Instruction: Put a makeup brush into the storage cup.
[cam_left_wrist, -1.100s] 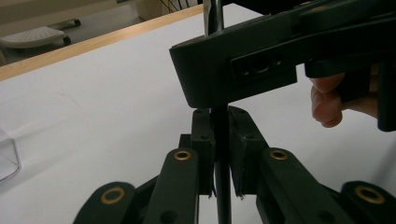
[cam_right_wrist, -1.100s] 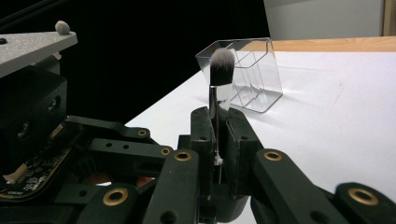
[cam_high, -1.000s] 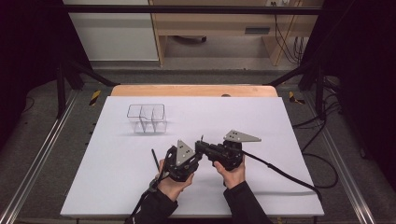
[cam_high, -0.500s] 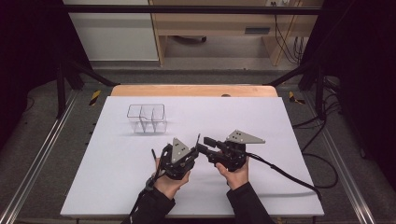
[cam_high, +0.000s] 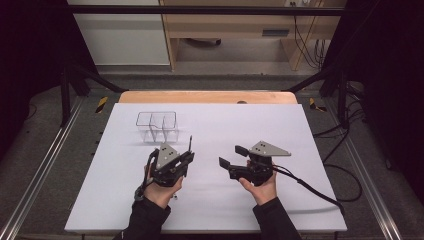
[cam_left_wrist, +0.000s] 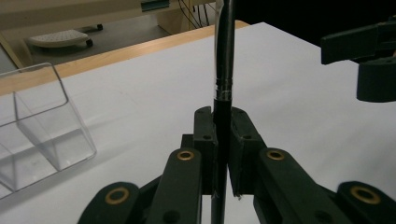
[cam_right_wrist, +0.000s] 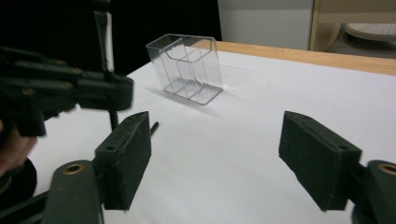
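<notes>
My left gripper (cam_high: 187, 156) is shut on a thin black pen (cam_high: 190, 144), which stands upright between its pads (cam_left_wrist: 204, 133) in the left gripper view, where the pen (cam_left_wrist: 223, 60) rises well above them. To its right, my right gripper (cam_high: 231, 156) is open; its jaws have just been opening and nothing is between them (cam_right_wrist: 224, 154). A clear plastic holder (cam_high: 157, 126) with compartments stands behind the left gripper, apart from it. The right gripper view shows that holder (cam_right_wrist: 187, 67) beyond the left gripper (cam_right_wrist: 70, 88).
Both hands rest over a white board (cam_high: 300, 200) on a wooden table (cam_high: 210, 96). A black cable (cam_high: 320, 192) trails from the right gripper toward the board's right edge. Metal frame rails (cam_high: 40, 175) run along both sides.
The right gripper's jaws have opened and let go of the pen. My left gripper has carried the pen to the left, away from the right gripper, which stayed roughly in place.
</notes>
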